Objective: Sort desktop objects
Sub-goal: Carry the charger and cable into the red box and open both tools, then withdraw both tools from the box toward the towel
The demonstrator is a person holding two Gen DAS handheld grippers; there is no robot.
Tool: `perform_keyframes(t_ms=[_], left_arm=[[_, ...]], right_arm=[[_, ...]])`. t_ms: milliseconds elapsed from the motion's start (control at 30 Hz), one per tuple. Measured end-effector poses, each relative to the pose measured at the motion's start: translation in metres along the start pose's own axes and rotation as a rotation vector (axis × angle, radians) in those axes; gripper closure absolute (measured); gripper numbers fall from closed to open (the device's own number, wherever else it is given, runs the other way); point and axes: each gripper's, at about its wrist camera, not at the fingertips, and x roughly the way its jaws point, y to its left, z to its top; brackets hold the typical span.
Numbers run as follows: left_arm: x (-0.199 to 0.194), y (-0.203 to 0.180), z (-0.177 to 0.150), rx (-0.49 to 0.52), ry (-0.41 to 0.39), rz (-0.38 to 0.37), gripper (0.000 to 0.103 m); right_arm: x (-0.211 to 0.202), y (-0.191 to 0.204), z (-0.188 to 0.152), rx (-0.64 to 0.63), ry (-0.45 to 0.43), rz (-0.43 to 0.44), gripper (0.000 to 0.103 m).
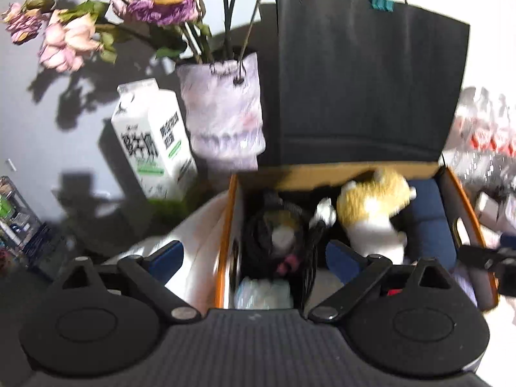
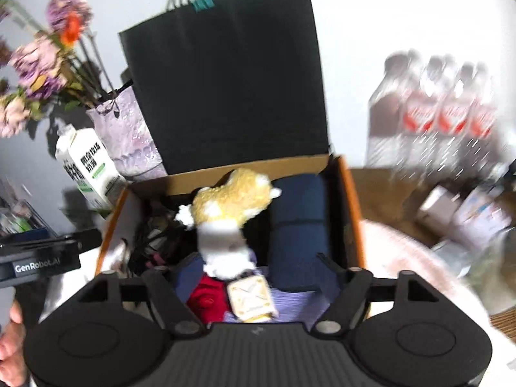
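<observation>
Already both tools, left tool (image 1: 254,258) and right tool (image 2: 254,274), hang wide open and empty over the cardboard box (image 2: 350,200), where the plush toy (image 2: 232,206) just ahead lies packed among cables, while the milk carton (image 1: 154,142) farther off looks unsorted.

Black left gripper (image 1: 254,258), ribbed body, round side discs, silver pivot screws, blue pads (image 1: 167,258), matching right gripper (image 2: 258,267), white "GenRobot.AI" lettering
</observation>
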Motion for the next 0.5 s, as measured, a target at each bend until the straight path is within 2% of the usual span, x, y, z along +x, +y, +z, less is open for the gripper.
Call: perform_keyframes(t_ms=[100,267,367,433,500], left_arm=[[-0.016,-0.001,-0.018,0.018,0.023,-0.002,0.006],[-0.053,0.008,-0.056,-0.022,0.021,-0.029,0.006],[-0.074,0.008,-0.087,-0.014,0.013,-0.065,0.004],[-0.082,0.009,-0.114,-0.009,0.049,-0.086,0.004],[-0.093,0.013,-0.145,-0.041,0.088,-0.149,0.005]], right_arm=[[-0.021,0.003,-0.009,-0.051,-0.029,-0.024,0.023],[-0.053,-0.001,-0.038,-0.074,-0.067,-0.015,0.022],[-0.072,0.000,-0.065,-0.104,-0.100,0.011,0.019],[-0.084,0.003,-0.086,-0.135,-0.127,0.013,0.019],[-0.101,0.005,-0.113,-0.171,-0.152,0.016,0.018]])
